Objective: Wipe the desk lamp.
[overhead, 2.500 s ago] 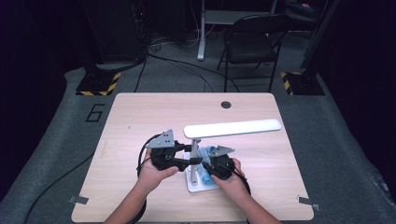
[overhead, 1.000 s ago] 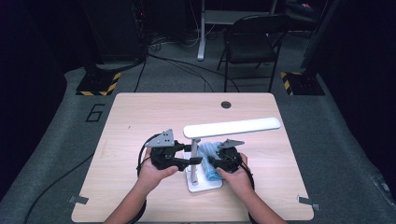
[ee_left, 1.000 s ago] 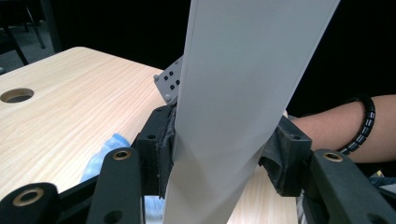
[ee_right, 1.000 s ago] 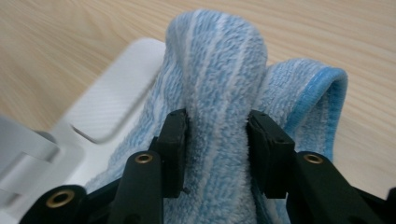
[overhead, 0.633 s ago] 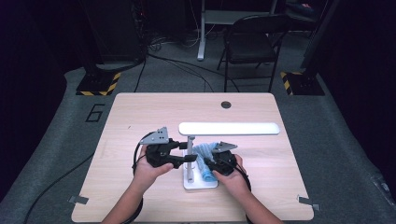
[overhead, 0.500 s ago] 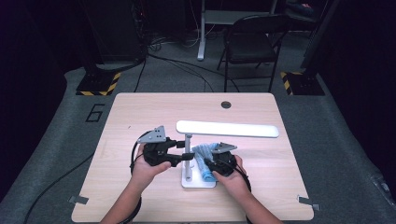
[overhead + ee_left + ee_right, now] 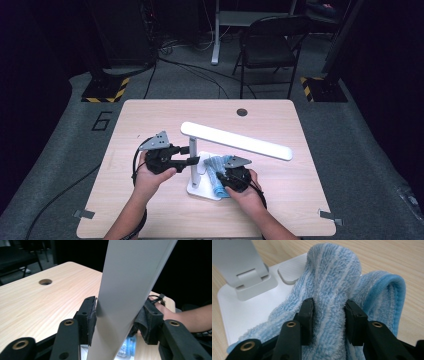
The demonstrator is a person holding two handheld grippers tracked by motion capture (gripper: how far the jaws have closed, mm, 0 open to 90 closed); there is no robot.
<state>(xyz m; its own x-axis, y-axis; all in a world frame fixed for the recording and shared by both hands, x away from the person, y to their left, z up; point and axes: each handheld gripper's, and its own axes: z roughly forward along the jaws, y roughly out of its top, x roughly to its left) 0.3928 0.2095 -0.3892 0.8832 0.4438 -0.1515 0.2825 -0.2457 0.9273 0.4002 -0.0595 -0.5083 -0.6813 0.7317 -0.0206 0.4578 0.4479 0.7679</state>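
Note:
A white desk lamp stands near the table's front middle, with a flat base (image 7: 199, 189), an upright post (image 7: 193, 157) and a long head bar (image 7: 235, 141) slanting to the right. My left gripper (image 7: 194, 161) is shut on the post from the left. In the left gripper view its padded jaws (image 7: 118, 317) clamp the white post (image 7: 127, 285). My right gripper (image 7: 221, 179) is shut on a blue striped cloth (image 7: 216, 176) that lies on the base. The right gripper view shows its jaws (image 7: 329, 312) pinching a fold of the cloth (image 7: 334, 272) over the white base (image 7: 247, 312).
The wooden table (image 7: 150, 120) has a round cable hole (image 7: 242, 112) at its back edge. A black folding chair (image 7: 270, 45) stands behind the table, and yellow-black floor markers (image 7: 105, 91) lie on the carpet. Grey tape tabs (image 7: 327, 216) mark the table's front corners.
The lamp's head bar has swung so its right end now points nearer the front. The lamp and left gripper have shifted slightly left. The right gripper keeps the cloth on the base.

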